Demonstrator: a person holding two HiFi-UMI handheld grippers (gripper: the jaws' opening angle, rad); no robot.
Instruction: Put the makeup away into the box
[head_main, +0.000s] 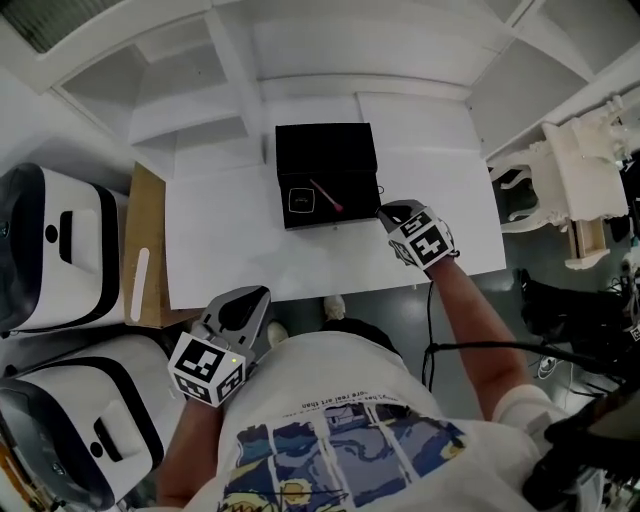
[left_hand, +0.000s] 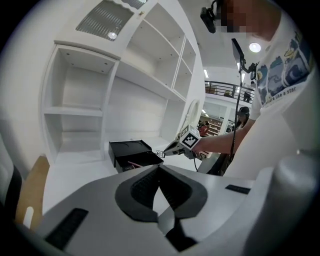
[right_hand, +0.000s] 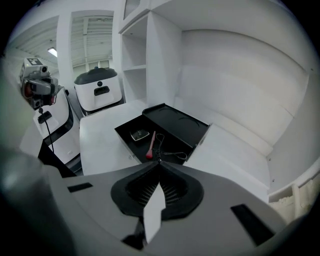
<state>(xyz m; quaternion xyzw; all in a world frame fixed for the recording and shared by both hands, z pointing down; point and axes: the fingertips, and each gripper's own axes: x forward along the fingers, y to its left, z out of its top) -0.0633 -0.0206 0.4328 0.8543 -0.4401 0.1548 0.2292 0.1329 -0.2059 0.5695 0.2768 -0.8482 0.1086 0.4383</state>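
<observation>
Makeup lies in the open black box (head_main: 330, 222) toward the tabletop's (head_main: 230, 250) far edge. In the head view it holds a pink-tipped brush (head_main: 326, 194) and a small compact (head_main: 301, 199), with the right claw (head_main: 386, 212) at the box's front right corner and the left claw (head_main: 258, 296) off the near edge. Left gripper view: jaws pressed together on nothing. Right gripper view: jaws pressed together, a thin wire-looped tool (right_hand: 172, 154) running up to their tips; whether it is pinched I cannot tell. If it is, so slight a hold could let it swing, snag the box wall and drop outside.
</observation>
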